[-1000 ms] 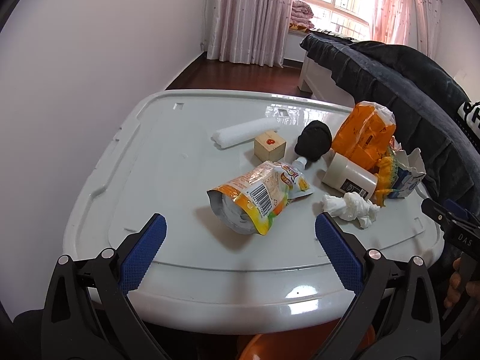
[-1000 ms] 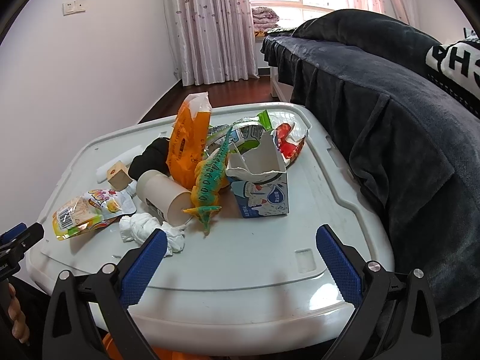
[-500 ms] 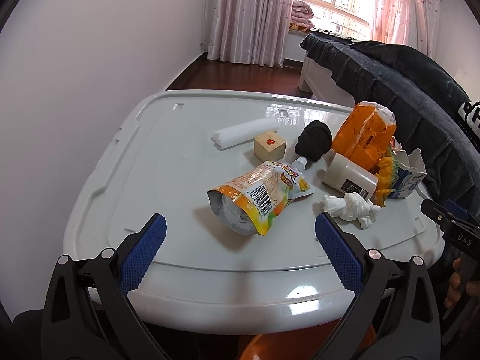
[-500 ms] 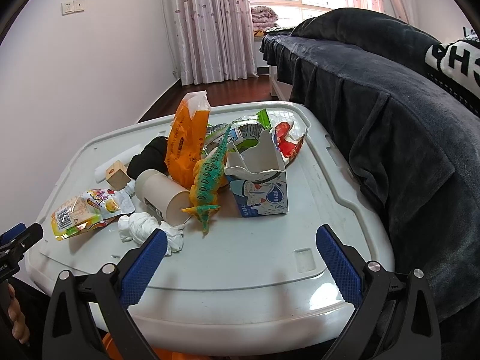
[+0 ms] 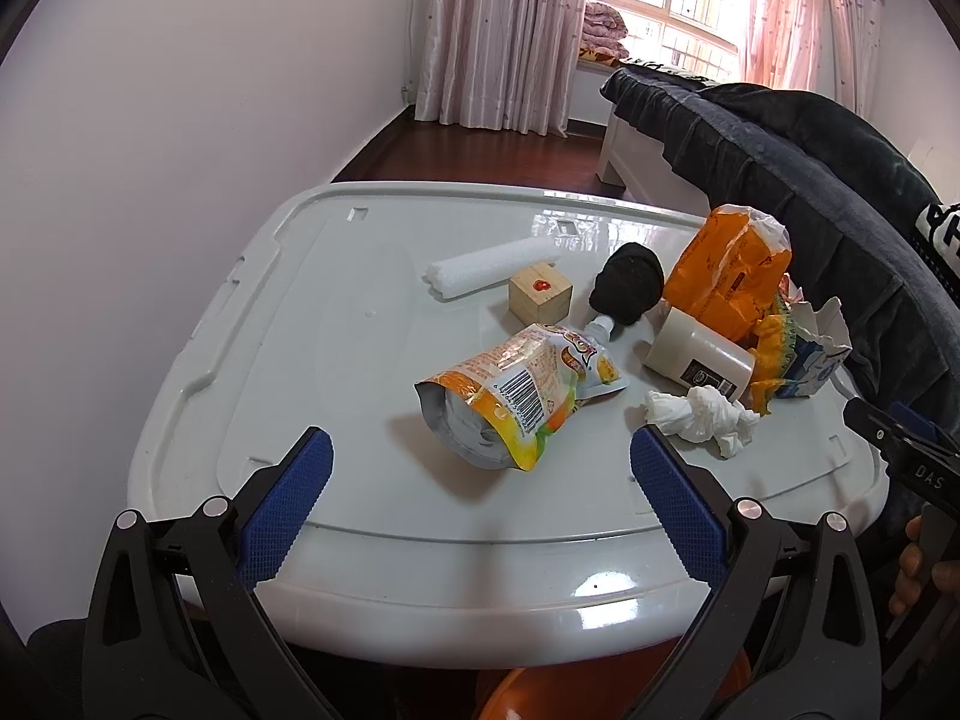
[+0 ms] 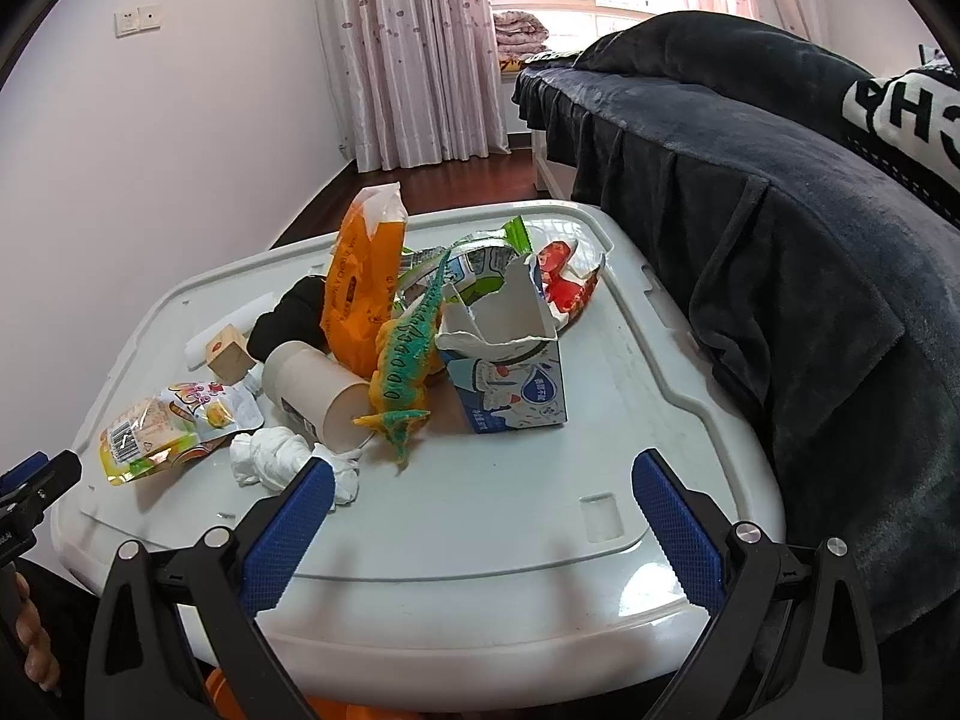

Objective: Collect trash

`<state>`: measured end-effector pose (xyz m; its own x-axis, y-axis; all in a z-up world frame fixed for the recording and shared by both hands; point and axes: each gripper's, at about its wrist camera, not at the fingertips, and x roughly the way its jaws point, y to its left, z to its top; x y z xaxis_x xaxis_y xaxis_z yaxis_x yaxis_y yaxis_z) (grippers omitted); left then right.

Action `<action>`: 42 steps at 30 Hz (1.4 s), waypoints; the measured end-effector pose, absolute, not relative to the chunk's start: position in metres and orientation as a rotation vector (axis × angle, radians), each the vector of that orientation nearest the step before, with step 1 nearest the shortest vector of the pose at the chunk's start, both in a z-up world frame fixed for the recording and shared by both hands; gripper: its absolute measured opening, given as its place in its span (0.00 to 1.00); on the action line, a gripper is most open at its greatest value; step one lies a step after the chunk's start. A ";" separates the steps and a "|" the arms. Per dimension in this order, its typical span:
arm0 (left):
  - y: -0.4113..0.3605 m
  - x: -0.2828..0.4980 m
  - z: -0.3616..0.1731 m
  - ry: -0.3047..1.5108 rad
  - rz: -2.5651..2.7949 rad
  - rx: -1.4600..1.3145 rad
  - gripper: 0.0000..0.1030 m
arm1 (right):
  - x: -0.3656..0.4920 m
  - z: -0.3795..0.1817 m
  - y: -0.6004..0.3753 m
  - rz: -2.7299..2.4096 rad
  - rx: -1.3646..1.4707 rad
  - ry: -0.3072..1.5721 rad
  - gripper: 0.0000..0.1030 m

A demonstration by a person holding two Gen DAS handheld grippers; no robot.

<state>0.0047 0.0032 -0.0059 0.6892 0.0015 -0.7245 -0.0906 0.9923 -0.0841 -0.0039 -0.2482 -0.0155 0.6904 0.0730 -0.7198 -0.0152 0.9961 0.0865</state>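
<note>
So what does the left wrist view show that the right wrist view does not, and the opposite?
Only the left wrist view shows the whole white foam roll. Only the right wrist view shows the red snack wrapper and the green-and-white wrapper behind the torn blue-and-white carton. Both show the orange spouted drink pouch, crumpled white tissue and small wooden cube.
</note>
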 end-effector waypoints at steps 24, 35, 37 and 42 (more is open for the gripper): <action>0.002 -0.002 0.000 0.791 0.035 -0.121 0.95 | 0.013 -0.025 -0.265 -0.005 0.115 0.818 0.95; 0.007 -0.004 0.000 0.793 0.038 -0.151 0.95 | 0.036 -0.032 -0.247 0.004 -0.018 0.823 0.95; 0.006 -0.004 0.000 0.796 0.038 -0.149 0.95 | 0.040 -0.034 -0.246 0.003 -0.024 0.827 0.95; 0.005 -0.004 -0.001 0.803 0.037 -0.142 0.95 | 0.055 -0.041 -0.247 -0.019 -0.032 0.844 0.95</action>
